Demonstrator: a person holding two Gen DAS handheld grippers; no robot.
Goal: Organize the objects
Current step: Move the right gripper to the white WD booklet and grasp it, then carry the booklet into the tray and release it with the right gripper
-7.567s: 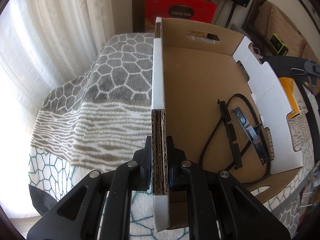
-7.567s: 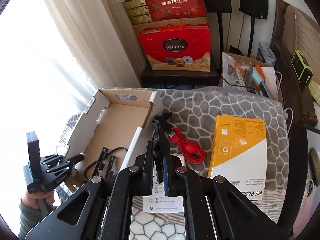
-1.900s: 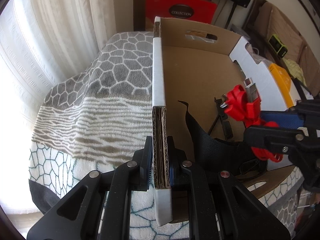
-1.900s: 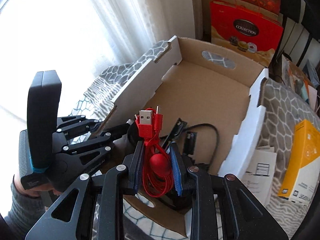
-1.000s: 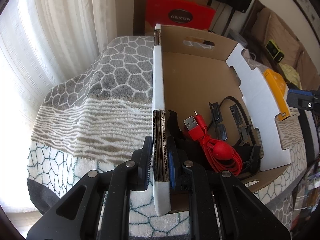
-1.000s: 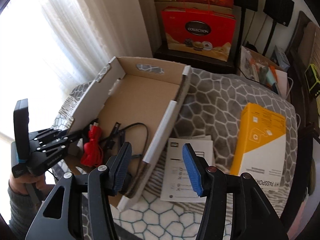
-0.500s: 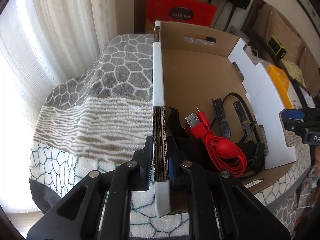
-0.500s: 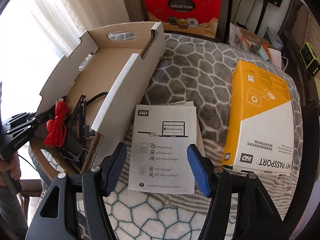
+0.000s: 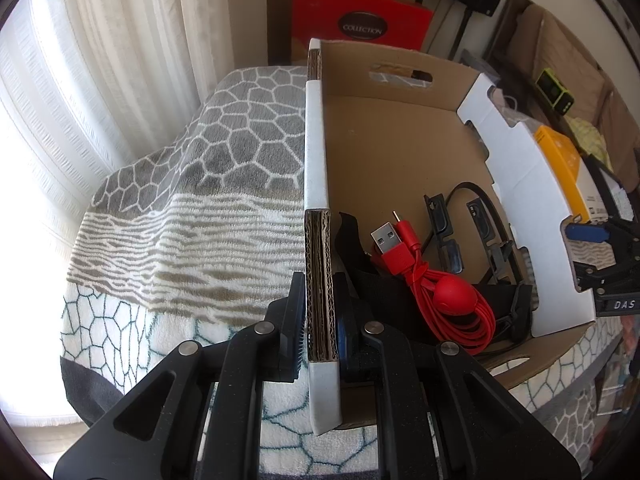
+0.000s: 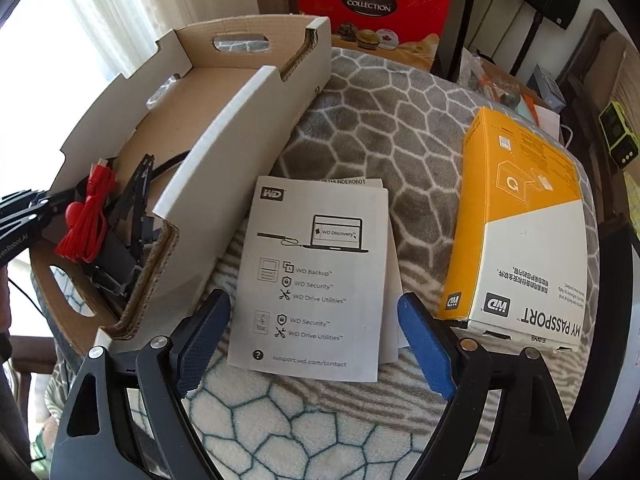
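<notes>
Since a second ago, swung away from the box (image 10: 224, 132) and dropped low over the booklet (image 10: 320, 272), right tongs (image 10: 314, 344) with jaws still spreading, blue pads (image 10: 424, 352) flanking the booklet's lower edge without touching it. Nothing gripped between them. Yellow case (image 10: 520, 232) just right of the right tongs, lying flat on the blanket (image 10: 360, 120), close beside the booklet.

Left tongs (image 9: 320, 320) unmoved, pinching the box's near side wall (image 9: 318, 280), corrugated edge squeezed between the pads. Just right of them, inside the box (image 9: 400, 140): red cable (image 9: 440, 288), coiled, plug pointing away, resting on a black strap (image 9: 360, 256). Beyond that, further right, black cable (image 9: 468, 200) with clips on the cardboard floor. Right tongs visible at far right of the left view, past the box's opposite wall (image 9: 520, 184). Red bag (image 10: 372, 4) beyond everything.
</notes>
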